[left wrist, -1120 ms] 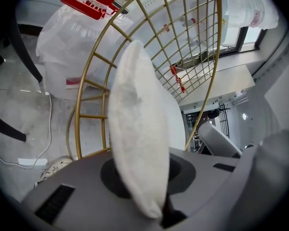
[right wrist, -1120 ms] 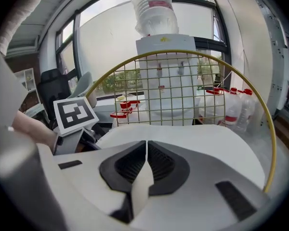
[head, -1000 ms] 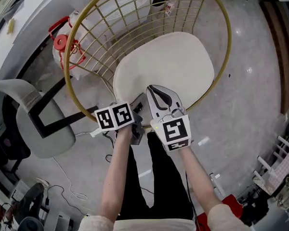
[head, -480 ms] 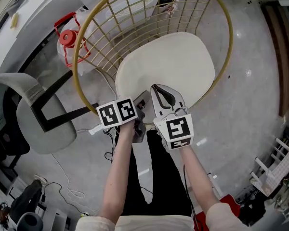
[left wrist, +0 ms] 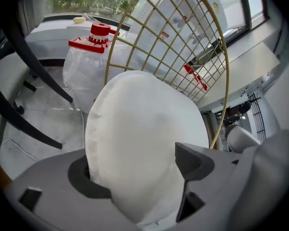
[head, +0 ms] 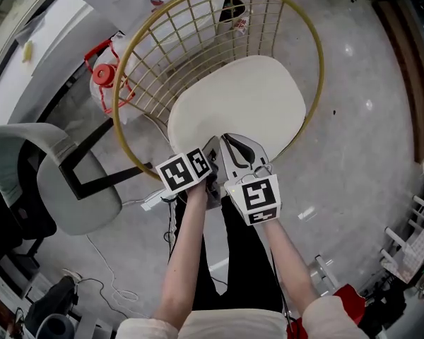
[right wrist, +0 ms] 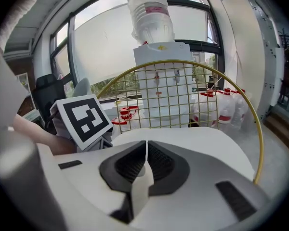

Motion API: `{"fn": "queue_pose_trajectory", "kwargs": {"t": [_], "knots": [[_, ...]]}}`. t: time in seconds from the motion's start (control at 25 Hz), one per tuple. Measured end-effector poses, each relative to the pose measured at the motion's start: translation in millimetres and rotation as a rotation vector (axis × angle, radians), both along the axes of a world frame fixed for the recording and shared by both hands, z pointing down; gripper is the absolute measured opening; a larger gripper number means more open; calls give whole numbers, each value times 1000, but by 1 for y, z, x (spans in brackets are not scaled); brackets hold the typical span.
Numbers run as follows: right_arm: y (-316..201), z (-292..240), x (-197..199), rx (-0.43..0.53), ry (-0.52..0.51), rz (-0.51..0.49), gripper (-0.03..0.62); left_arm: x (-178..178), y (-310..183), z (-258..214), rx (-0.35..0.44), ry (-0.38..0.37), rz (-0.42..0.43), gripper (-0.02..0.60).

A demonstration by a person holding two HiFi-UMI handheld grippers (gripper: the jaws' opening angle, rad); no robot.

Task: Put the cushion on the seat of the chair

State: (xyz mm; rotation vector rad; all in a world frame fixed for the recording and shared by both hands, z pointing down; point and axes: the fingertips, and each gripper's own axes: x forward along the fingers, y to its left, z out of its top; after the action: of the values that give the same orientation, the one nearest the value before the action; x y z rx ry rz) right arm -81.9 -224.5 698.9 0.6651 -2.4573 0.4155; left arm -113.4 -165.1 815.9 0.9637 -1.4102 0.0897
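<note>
Puffy white oval cushion (head: 240, 108) on chair (head: 320, 66); left gripper (left wrist: 135, 170) fingers (left wrist: 195, 160) opening around it, right gripper (right wrist: 146, 160) pinching its edge.

Grey office chair (head: 85, 205) on pale stone floor (head: 360, 154), near a bagged water jug (head: 104, 76) with red cap

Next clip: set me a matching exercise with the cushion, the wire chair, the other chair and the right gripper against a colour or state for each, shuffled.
Things:
1. cushion
2. wire chair
3. other chair
4. right gripper

Colour or state:
A. gold
B. fingers shut on the cushion's near edge
C. white, resting in the wire chair
D. grey, at the left of the head view

Pairs: 1-C, 2-A, 3-D, 4-B
</note>
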Motion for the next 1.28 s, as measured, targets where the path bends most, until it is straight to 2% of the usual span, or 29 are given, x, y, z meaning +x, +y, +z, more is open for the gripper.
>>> {"fn": "queue_pose_trajectory", "kwargs": {"t": [0.08, 0.16, 0.24, 0.32, 0.52, 0.64, 0.76, 0.84, 1.04, 1.16, 1.28], "knots": [[-1, 0, 3, -1, 1, 9, 23, -8, 2, -2, -12, -93, -13, 410], [0, 0, 6, -4, 3, 18, 23, -21, 3, -6, -14, -221, -27, 448], [2, 1, 9, -7, 5, 21, 23, -30, 2, -8, -12, -298, -25, 463], [3, 3, 11, -10, 10, 20, 23, -36, 0, -11, -18, -355, -6, 469], [6, 7, 20, -12, 27, 30, 23, -57, -4, -25, -65, -572, 77, 479], [5, 10, 25, -16, 36, 43, 23, -66, -6, -36, -51, -659, 106, 479], [1, 10, 28, -14, 38, 62, 23, -69, -8, -44, -30, -681, 130, 479], [-4, 8, 30, -7, 38, 76, 23, -72, -10, -53, 4, -695, 124, 479], [-26, -20, 29, 32, 25, 120, 23, -92, -25, -104, 170, -752, -15, 476], [-43, -60, 28, 84, 5, 145, 23, -102, -38, -158, 233, -847, -3, 474], [-64, -119, 30, 150, -38, 191, 23, -110, -55, -231, 333, -915, -22, 474]]}}
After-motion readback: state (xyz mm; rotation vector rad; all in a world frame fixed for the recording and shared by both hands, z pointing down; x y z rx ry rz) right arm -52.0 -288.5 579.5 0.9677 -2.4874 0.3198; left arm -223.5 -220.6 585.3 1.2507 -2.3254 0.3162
